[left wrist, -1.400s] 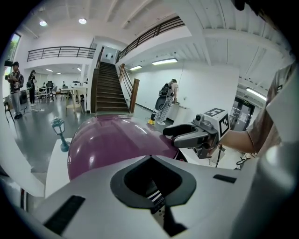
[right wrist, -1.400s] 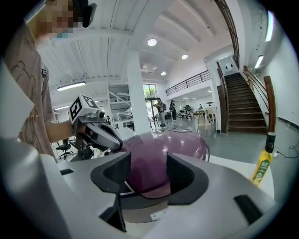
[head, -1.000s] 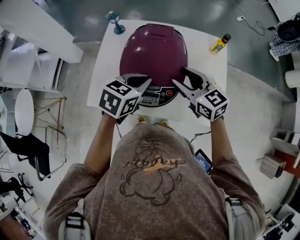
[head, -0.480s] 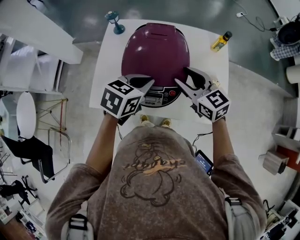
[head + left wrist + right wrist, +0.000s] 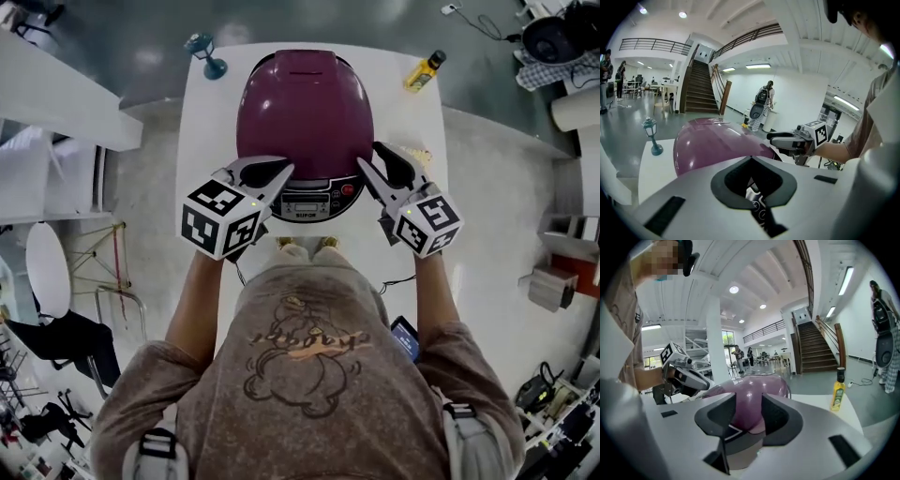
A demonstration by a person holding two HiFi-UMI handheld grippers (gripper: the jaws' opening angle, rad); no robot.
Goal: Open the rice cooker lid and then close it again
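Rice cooker [image 5: 305,112], lid down, sits mid white table [image 5: 211,122]. Left gripper [image 5: 284,170] at its 7 o'clock, jaws together, nothing pinched. Right gripper [image 5: 370,156] at 4 o'clock, jaws narrowly apart and closing, the cooker's front in the gap, untouched.

1. Head view: from above the person's [image 5: 305,375] shoulders, looking steeply down on a glossy purple domed rice cooker [image 5: 305,108] atop a white square table [image 5: 212,131].
2. Left gripper view: low and close, angled across the cooker's front.
3. Right gripper view: close on the opposite side, angled back; all three views share the cooker.
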